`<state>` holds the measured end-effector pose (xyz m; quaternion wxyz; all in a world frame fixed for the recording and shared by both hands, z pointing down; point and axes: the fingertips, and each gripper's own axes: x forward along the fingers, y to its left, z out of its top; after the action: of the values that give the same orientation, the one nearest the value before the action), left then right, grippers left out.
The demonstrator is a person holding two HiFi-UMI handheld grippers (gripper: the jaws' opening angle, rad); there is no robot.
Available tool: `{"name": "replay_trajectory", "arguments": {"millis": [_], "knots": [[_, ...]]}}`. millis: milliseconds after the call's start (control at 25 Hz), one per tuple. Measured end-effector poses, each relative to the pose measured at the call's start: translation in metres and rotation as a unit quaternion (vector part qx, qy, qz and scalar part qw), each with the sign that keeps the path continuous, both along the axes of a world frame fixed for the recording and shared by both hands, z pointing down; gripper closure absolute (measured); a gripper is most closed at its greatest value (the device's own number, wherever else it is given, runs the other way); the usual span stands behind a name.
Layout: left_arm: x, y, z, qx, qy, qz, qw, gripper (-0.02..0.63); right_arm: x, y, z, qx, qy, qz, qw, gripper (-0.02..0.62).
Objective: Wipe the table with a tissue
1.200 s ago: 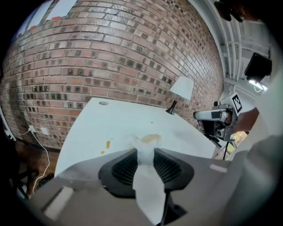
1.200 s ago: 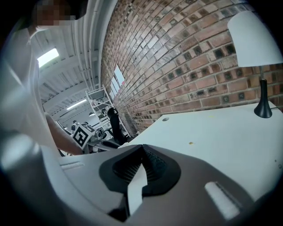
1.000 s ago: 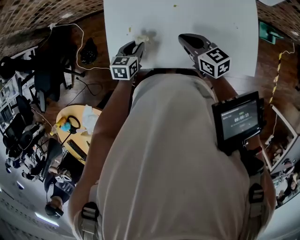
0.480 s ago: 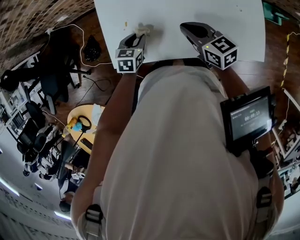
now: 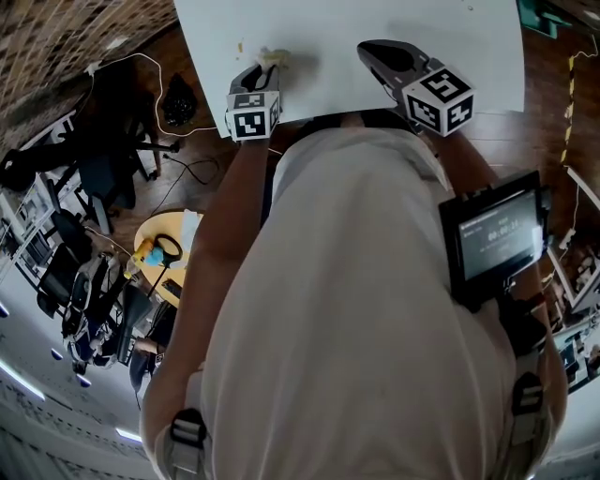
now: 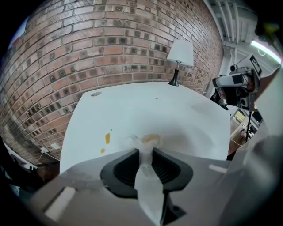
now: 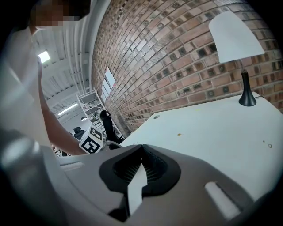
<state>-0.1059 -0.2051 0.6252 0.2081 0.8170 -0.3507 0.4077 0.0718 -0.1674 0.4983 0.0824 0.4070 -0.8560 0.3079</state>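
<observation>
The tissue (image 6: 147, 190) now meets the counter (image 6: 146, 106).
Lower than before, the left fingers (image 6: 121, 170) have just tightened on it, ready to wipe; the right fingers (image 7: 160, 170) are closed, empty.

Left claw (image 5: 263, 72) sank, tightening on the tissue (image 5: 275, 58).

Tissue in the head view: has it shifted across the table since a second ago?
No, not noticeably: the tissue still sits just right of the yellow spot on the table.
</observation>
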Motion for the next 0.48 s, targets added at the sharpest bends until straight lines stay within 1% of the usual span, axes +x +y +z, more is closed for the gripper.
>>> {"name": "replay_trajectory", "arguments": {"millis": [200,480], "knots": [[0.001,0.002,0.002,-0.001,0.0,-0.003,1.0,0.512,0.003,0.004,0.002,-0.001,-0.002,0.007,1.0,0.588],[0.031,0.029,0.006,-0.008,-0.007,0.056,0.9984,0.513,0.005,0.006,0.004,0.0,-0.006,0.008,1.0,0.588]]}}
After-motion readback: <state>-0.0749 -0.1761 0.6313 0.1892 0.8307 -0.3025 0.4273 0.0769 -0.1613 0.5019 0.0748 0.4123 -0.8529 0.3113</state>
